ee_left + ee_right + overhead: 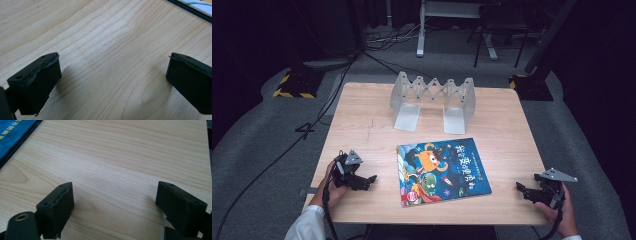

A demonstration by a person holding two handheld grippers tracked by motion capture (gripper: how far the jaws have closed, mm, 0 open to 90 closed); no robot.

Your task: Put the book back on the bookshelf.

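A blue picture book (443, 170) with cartoon monsters on its cover lies flat near the front middle of the wooden table (362, 130). A grey folding book rack (434, 99) stands behind it. My left gripper (371, 179) rests low on the table left of the book, jaws wide apart over bare wood (112, 75). My right gripper (520, 188) sits at the front right corner, open as well, with nothing between its jaws (115, 200). The book's edge (15, 135) shows at the upper left of the right gripper view.
Grey carpet surrounds the table, with cables (312, 125) trailing on the left. Stand bases (294, 82) with yellow-black tape and metal frame legs (422, 35) sit beyond the far edge. The table's right edge (208, 150) lies close to my right gripper.
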